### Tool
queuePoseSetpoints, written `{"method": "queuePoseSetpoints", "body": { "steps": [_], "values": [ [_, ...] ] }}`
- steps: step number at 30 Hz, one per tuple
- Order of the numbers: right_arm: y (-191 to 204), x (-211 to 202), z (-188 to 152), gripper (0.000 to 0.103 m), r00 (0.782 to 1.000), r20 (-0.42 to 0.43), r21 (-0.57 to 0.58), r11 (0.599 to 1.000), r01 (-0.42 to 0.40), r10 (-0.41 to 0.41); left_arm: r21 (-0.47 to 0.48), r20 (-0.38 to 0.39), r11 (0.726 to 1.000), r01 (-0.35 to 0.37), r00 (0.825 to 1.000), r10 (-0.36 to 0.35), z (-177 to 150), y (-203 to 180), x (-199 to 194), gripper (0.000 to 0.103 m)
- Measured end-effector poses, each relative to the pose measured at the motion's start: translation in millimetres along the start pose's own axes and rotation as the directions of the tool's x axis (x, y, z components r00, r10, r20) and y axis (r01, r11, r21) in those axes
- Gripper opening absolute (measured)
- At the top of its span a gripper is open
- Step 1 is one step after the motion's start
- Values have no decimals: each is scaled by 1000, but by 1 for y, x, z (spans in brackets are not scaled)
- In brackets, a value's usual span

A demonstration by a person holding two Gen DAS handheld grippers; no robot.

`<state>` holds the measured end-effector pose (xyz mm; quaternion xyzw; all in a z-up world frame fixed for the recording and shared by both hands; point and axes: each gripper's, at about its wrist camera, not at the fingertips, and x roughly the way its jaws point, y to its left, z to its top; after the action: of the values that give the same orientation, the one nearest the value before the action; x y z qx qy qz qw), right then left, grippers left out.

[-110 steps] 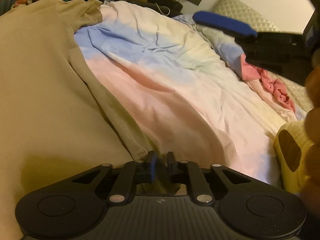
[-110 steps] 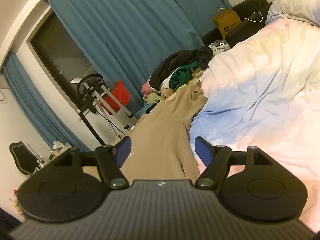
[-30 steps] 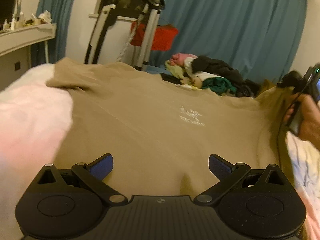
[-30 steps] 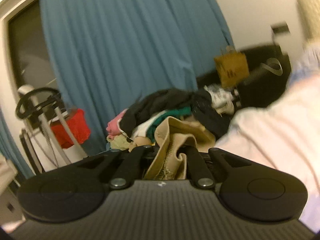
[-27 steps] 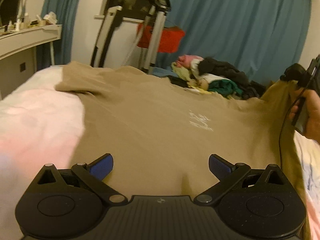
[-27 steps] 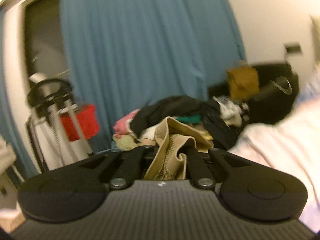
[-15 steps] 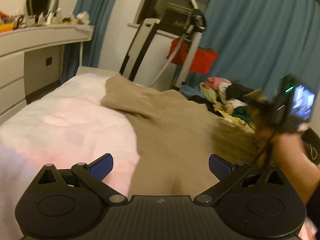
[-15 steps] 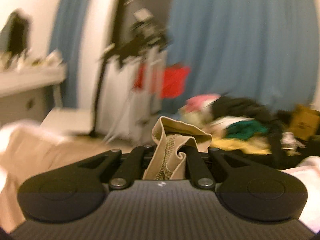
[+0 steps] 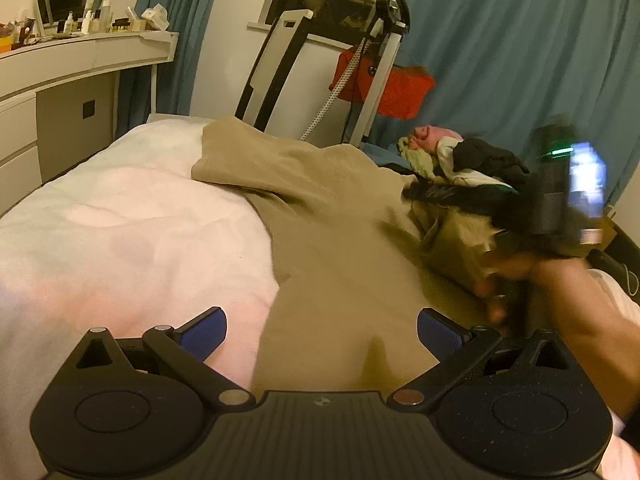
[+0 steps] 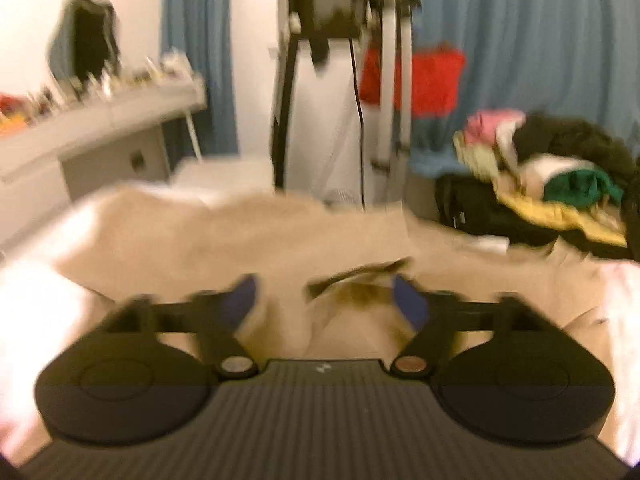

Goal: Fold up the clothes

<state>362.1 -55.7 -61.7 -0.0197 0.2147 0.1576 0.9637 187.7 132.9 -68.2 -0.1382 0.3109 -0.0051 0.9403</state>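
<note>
Garment Status: One Tan Shirt on Bed

One tan shirt [image 9: 332, 240] lies spread across the bed [image 9: 120, 232], its right edge bunched into a fold. Left gripper [image 9: 322, 330]: two blue fingers [image 9: 202, 332] spread wide, nothing between them, hovering above the shirt's near hem. Right gripper [image 10: 326, 300] (view blurred): fingers opening, bunched shirt cloth loose between them, pads not pressing. One mixed clothes pile [image 10: 560, 176] sits beyond the bed.

Tan shirt [image 9: 340, 240] matt soft cloth; duvet [image 9: 120, 232] smooth cloth w/ creases.
</note>
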Motion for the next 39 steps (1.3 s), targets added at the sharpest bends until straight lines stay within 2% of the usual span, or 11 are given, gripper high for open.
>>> {"method": "queuePoseSetpoints", "body": {
  "steps": [3, 7, 10, 14, 17, 21, 23, 28, 32, 34, 39],
  "values": [
    [-4, -63, 8, 85, 997, 75, 65, 998, -8, 3, 24, 16, 1000, 7, 1000, -8, -3, -6, -12, 102],
    [-13, -155, 4, 85, 991, 117, 145, 989, 41, -59, 83, 60, 996, 35, 997, -40, -7, -19, -40, 102],
    [-15, -230, -13, 85, 986, 134, 177, 981, 78, -102, 112, 59, 990, 87, 994, -94, -16, -30, -61, 102],
    [-25, -313, -53, 85, 975, 156, 255, 960, 116, -159, 118, -19, 969, 216, 976, -216, -34, -50, -79, 102],
    [-43, -345, -81, 85, 979, 125, 374, 922, 103, -160, 87, -96, 938, 336, 940, -328, -54, -64, -84, 100],
    [-74, -368, -111, 85, 983, 119, 538, 841, 56, -141, -20, -240, 869, 495, 841, -485, -76, -88, -69, 98],
    [-88, -369, -124, 85, 986, 114, 608, 793, 25, -119, -53, -262, 860, 507, 824, -502, -81, -101, -55, 97],
    [-107, -352, -146, 86, 996, 77, 692, 722, -16, -51, -156, -244, 861, 484, 826, -508, -70, -108, -1, 97],
    [-112, -337, -157, 86, 999, 44, 709, 705, -16, -21, -245, -203, 874, 420, 859, -470, -56, -106, 54, 98],
    [-115, -329, -159, 86, 999, 40, 712, 701, -23, -8, -242, -181, 879, 411, 871, -457, -51, -116, 72, 101],
    [-124, -313, -163, 86, 999, 36, 729, 684, -40, 20, -154, -193, 880, 450, 860, -473, -43, -144, 102, 100]
  ]
}}
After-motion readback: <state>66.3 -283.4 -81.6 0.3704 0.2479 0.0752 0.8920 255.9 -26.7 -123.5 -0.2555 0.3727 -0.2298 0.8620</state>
